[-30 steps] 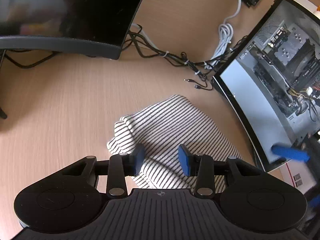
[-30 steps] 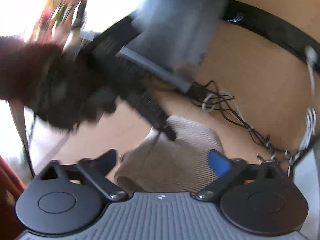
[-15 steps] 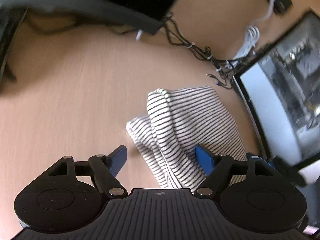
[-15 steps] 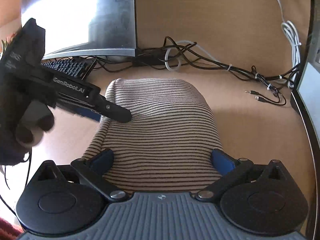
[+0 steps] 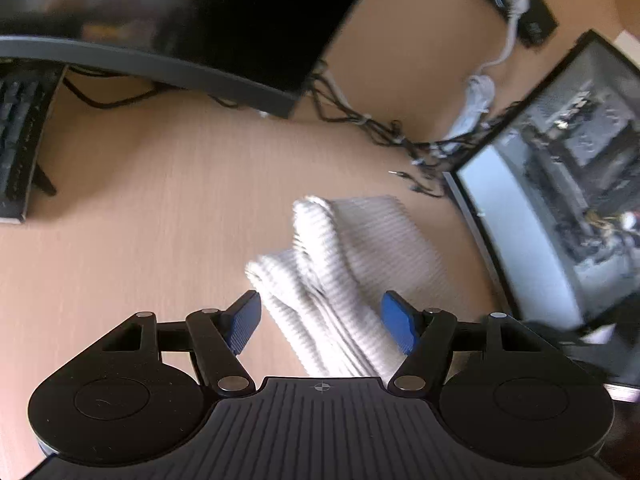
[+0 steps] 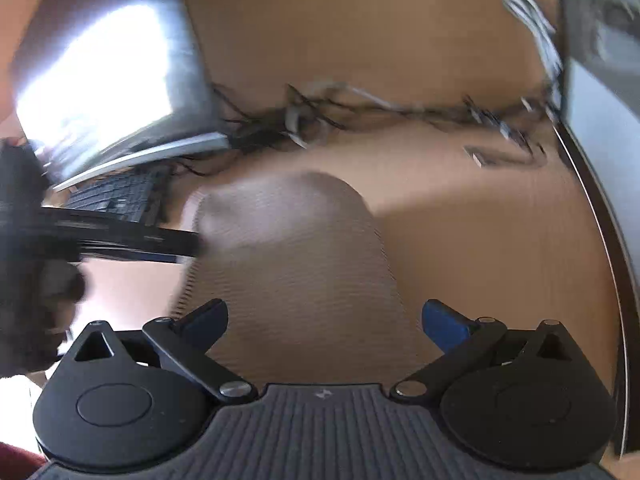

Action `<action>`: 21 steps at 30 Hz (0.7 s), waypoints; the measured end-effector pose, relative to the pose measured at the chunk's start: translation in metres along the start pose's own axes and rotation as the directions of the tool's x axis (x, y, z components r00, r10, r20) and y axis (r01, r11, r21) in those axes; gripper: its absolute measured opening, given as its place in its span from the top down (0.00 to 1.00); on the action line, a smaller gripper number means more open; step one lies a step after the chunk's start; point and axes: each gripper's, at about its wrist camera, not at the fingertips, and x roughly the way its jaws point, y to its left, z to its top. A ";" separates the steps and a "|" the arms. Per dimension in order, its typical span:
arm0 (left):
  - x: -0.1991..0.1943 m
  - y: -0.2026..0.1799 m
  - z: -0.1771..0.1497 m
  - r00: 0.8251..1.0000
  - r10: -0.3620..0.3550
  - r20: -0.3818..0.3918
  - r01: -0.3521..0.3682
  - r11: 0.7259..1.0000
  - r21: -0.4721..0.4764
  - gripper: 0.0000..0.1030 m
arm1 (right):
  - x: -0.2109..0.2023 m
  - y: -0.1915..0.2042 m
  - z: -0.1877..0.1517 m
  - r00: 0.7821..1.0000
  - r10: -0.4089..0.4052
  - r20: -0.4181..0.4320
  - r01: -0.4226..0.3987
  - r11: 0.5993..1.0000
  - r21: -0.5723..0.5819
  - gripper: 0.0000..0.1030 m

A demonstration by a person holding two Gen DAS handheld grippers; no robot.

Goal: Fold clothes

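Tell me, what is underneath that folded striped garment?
The striped garment lies on the bare wooden desk. Its layers cover the patch beneath, so anything hidden under or inside the folds cannot be seen.

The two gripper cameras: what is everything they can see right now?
Striped garment: one, white with thin dark stripes, folded, mid desk.
Desk: one, light wood, under everything.
Monitor: one, dark screen, at the back.
Keyboard: one, black, far left.
Cables: a tangle, black and white, behind the garment.
Computer case: one, open-sided, right.
Left gripper: black with blue pads, jaws closing, either side of the garment's near edge, not pressing.
Right gripper: same colours, open over the garment.
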 end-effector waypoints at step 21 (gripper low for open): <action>0.018 -0.022 -0.035 0.984 -0.129 -0.123 0.132 0.991 0.018 0.52 | 0.019 0.009 -0.013 0.999 -0.021 -0.037 0.018 0.997 -0.071 0.10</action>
